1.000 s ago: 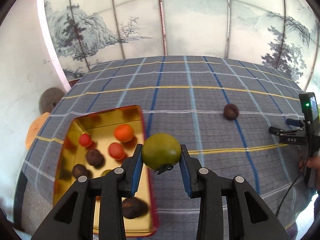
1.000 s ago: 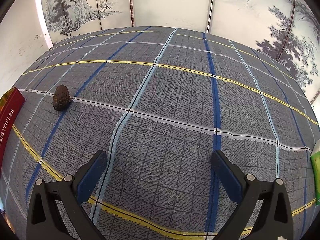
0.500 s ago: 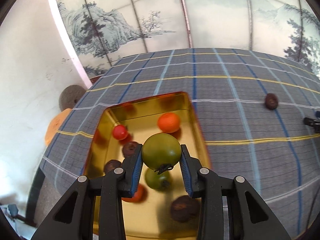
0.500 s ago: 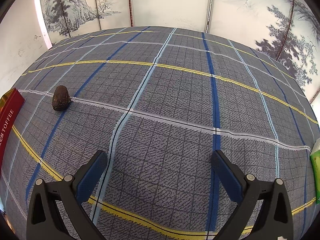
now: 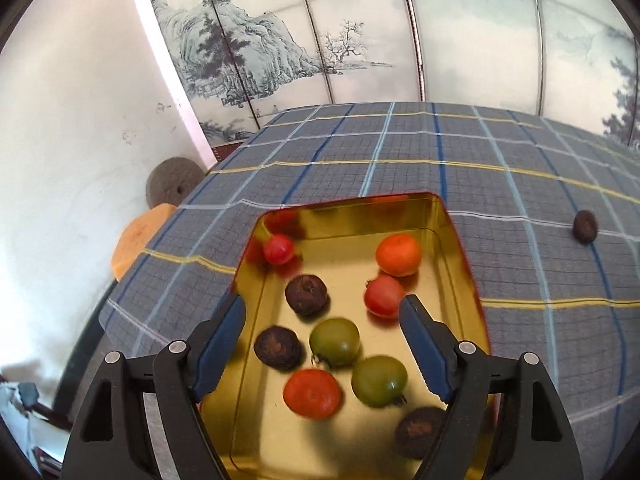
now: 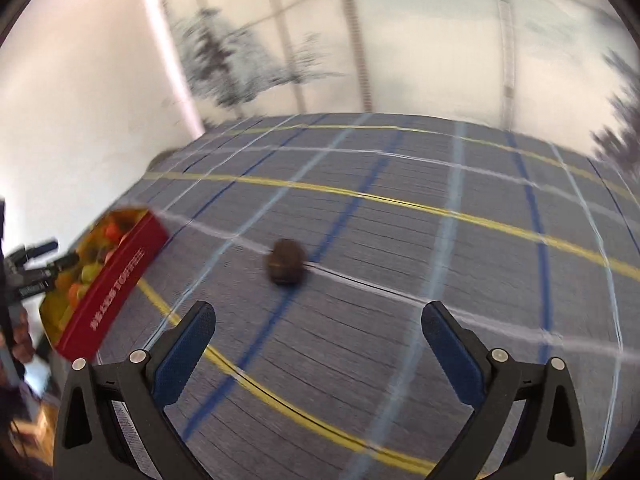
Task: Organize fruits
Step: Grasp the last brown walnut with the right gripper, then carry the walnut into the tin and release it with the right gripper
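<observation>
My left gripper [image 5: 322,340] has just spread its jaws, empty, above the gold-lined red tin [image 5: 440,216], while my right gripper [image 6: 318,342], jaws apart, could nudge the wrinkled dark-brown round fruit [image 6: 286,260] rolling across the grey plaid tablecloth [image 6: 400,260].

Left wrist view looks steeply down, close over the gold tin [image 5: 460,240]. Right wrist view faces across the tabletop [image 6: 440,280]. Both show tin and dark fruit [image 6: 286,266].

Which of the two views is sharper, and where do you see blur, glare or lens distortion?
Left wrist view: mostly sharp; the gold tin mirrors the fruit on its shiny walls, and the fisheye bends the checked tablecloth lines. Right wrist view: motion blur over everything, smearing the dark brown fruit and the painted screen; only the right gripper looks crisp.
</observation>
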The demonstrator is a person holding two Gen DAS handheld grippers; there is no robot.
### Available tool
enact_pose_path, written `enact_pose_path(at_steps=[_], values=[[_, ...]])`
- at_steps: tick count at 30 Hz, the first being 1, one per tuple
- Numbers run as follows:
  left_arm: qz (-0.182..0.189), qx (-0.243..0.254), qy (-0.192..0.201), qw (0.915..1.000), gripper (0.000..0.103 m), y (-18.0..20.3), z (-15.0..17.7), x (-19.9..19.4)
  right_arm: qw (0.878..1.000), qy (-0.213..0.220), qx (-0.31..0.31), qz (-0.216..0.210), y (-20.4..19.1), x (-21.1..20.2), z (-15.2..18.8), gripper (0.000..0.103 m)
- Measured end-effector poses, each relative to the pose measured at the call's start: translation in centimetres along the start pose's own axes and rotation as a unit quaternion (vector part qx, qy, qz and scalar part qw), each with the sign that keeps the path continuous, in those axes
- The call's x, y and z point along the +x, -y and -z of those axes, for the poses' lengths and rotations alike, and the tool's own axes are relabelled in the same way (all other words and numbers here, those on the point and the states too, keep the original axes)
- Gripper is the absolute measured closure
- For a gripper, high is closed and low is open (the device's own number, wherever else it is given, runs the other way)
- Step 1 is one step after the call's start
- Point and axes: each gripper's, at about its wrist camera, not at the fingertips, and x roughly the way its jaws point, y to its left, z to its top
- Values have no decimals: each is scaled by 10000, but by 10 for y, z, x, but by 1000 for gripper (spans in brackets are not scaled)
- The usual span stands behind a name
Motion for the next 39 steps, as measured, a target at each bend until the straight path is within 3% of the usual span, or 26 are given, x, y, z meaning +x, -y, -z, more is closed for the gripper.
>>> enact_pose_path(at_steps=[6,10,13,15,18,22,27,31,35,39], values=[[168,-100,-99,9998,23,-5,18,-22,9982,-242,-550,-87,-27,42,-16,20],[150,-209,-110,9996,23,-16,26,-34,9969,-374,-697,-4,-34,64,-24,25],[146,-325,-144,9993,23,-26,31,-40,9955,-518,-796,32,-33,75,-29,40],[130,-439,-141,9989,23,-34,33,-43,9935,-784,-817,144,-32,89,-29,60],[142,-544,-152,9983,23,-42,36,-44,9937,-865,-705,39,-30,93,-28,70],[162,-653,-116,9977,23,-50,38,-46,9950,-718,-663,-204,-44,76,-29,70],[109,-628,4,9980,23,-52,36,-49,9884,-166,-886,-1219,-111,27,-44,70],[1,-552,167,9983,23,-50,32,-56,9736,-154,-1143,-1969,-173,18,-50,70],[32,-611,316,9976,23,-56,30,-65,9665,-339,-1408,-2121,-219,34,-43,70],[101,-677,315,9972,23,-64,30,-69,9660,-507,-1310,-2171,-239,55,-37,70]])
